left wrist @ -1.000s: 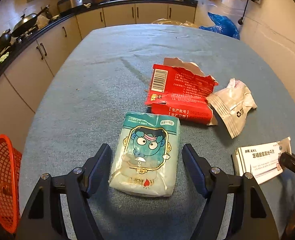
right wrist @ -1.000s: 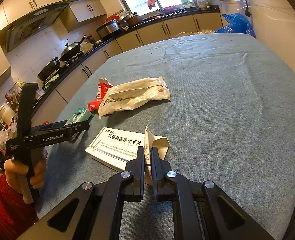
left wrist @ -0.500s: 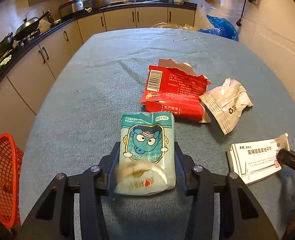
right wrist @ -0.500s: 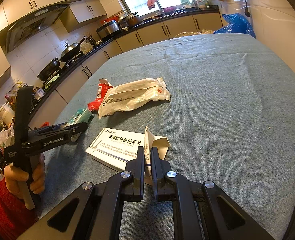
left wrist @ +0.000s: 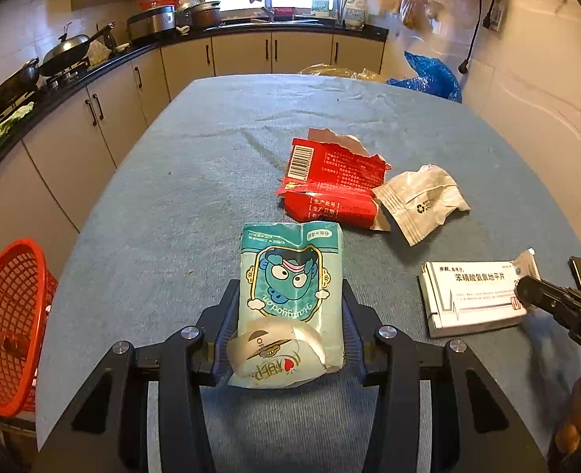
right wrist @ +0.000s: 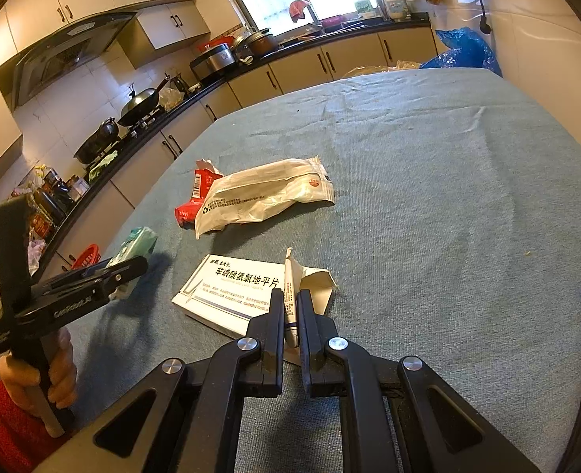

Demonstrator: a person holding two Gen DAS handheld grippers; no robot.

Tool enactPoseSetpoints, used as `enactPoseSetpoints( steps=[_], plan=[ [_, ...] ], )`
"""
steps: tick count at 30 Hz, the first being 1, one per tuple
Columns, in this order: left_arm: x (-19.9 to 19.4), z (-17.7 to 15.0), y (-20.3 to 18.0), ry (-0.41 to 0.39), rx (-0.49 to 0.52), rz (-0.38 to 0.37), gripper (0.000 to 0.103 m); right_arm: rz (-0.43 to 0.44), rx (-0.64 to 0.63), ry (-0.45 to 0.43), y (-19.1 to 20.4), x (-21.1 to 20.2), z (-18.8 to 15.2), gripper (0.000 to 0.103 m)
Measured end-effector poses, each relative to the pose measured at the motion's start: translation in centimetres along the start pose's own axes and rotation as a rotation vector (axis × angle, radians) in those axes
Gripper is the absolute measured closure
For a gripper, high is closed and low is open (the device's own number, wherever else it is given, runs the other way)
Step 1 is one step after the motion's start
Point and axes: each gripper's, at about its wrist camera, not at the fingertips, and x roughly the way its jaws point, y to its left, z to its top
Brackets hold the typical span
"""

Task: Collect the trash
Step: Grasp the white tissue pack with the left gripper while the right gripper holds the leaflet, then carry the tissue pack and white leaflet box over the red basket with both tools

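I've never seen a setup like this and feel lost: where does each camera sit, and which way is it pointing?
Left wrist view: on the left gripper, looking along its fingers, shut on a teal tissue pack, toward the kitchen window; the right gripper's tip intrudes.
Right wrist view: on the right gripper, shut on a white medicine box's flap; the left gripper and the left hand show.
Both share the red torn packet, white wrapper and orange basket.
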Motion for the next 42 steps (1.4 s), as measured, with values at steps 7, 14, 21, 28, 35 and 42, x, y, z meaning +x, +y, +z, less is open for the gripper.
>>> enactPoseSetpoints(
  steps=[7, 14, 21, 28, 35, 42],
  plan=[
    [-1.2, -0.7, 0.3, -0.015, -0.018, -0.004, 0.058, 0.007, -0.003, -0.025, 0.0, -0.7, -0.2, 0.096],
    [-1.9, -1.5, 0.5, -0.028, -0.023, -0.007, 0.058, 0.015, -0.019, -0.052, 0.5, -1.3, -0.2, 0.096],
    [-3.0, -1.8, 1.2, -0.045, -0.035, -0.015, 0.058, -0.001, -0.035, -0.068, 1.2, -1.5, -0.2, 0.096],
    [-3.8, -2.3, 2.1, -0.058, -0.049, 0.000, 0.058, 0.020, -0.042, -0.060, 2.8, -1.8, -0.8, 0.096],
    [-4.3, -2.7, 3.2, -0.065, -0.069, 0.007, 0.058, 0.044, -0.077, -0.065, 5.1, -2.2, -0.3, 0.096],
    [-4.8, -2.9, 4.7, -0.077, -0.091, 0.016, 0.058, 0.049, -0.104, -0.063, 7.0, -2.1, 0.3, 0.096]
  ],
)
